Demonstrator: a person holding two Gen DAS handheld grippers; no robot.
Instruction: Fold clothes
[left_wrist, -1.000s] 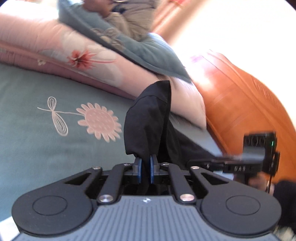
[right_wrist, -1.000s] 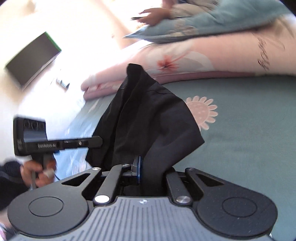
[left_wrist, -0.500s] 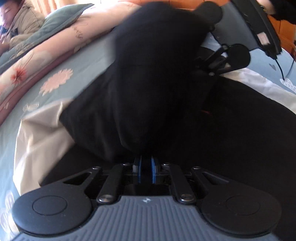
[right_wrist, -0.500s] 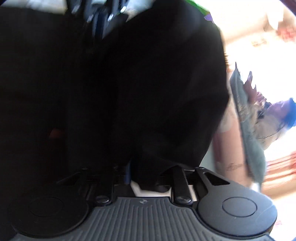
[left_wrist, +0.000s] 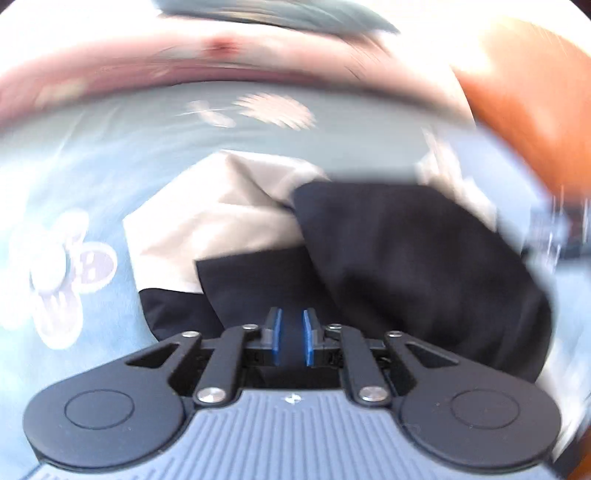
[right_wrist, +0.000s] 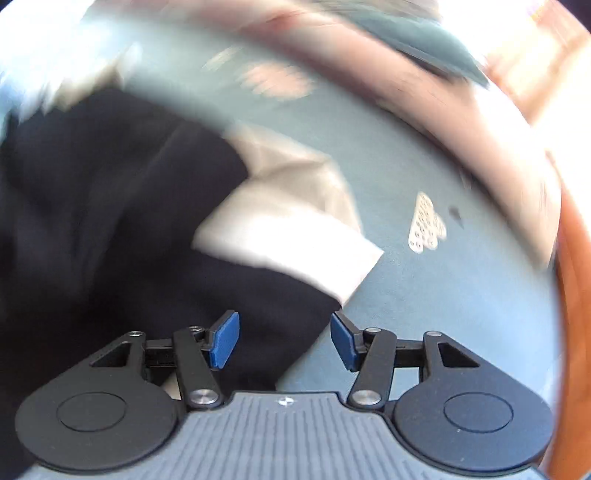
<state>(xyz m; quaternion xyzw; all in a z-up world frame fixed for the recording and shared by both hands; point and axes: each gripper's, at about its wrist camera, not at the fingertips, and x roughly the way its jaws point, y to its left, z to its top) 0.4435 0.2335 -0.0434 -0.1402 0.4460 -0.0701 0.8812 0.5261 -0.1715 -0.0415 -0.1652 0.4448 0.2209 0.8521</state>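
Note:
A black garment with a cream-white panel (left_wrist: 229, 206) lies on the bed, its black part (left_wrist: 406, 258) folded over itself. My left gripper (left_wrist: 291, 341) points down at its near edge; its jaws are opening, a narrow gap between the blue pads (left_wrist: 275, 334) with black cloth still in it. In the right wrist view the same garment (right_wrist: 110, 206) spreads to the left, its cream panel (right_wrist: 295, 229) in the middle. My right gripper (right_wrist: 284, 338) is opening wide; the black hem lies under the left pad (right_wrist: 223, 338), and neither pad presses on it.
The grey-green bed sheet (right_wrist: 424, 295) with flower prints (left_wrist: 273, 110) runs around the garment. A pink quilt (left_wrist: 221, 62) lies along the far side. An orange wooden bed board (left_wrist: 535, 103) stands at the right. Both views are motion-blurred.
Both grippers swung down from holding the black cloth lifted in the air. The cloth now lies folded on the bed. The right jaws have spread wide and let it go; the left pads have parted slightly.

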